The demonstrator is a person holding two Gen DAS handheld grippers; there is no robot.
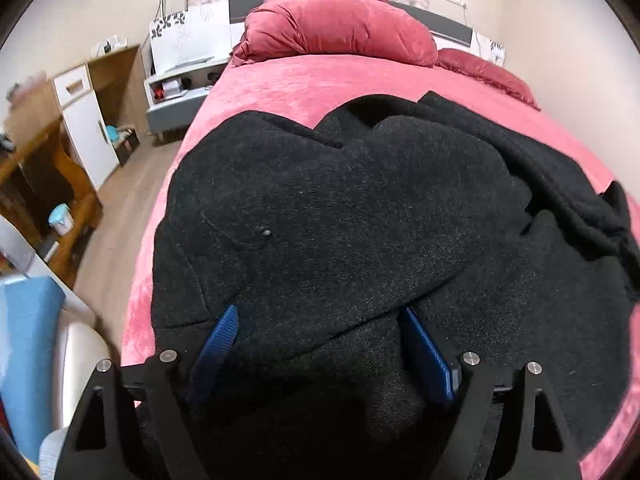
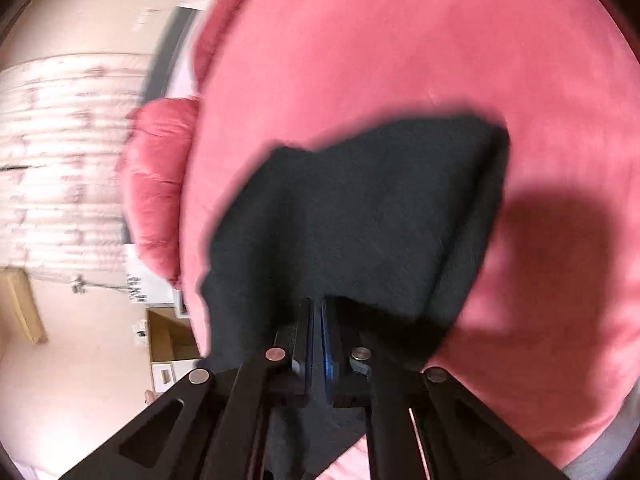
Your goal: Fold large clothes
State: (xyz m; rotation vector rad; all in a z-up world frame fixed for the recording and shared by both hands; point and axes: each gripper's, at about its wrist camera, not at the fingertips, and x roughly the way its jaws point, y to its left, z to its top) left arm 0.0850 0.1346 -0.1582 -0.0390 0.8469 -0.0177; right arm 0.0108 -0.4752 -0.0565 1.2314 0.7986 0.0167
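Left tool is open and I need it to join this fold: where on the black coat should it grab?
Take the black coat at its near hem, coming in low from the bed's foot. Thick layers already sit between the left tool's spread blue fingers. The right tool is pinching another part.

The right gripper (image 2: 316, 312) has its fingers (image 2: 305, 328) clamped on a black garment (image 2: 360, 216), which hangs blurred over the pink bed (image 2: 400, 40).
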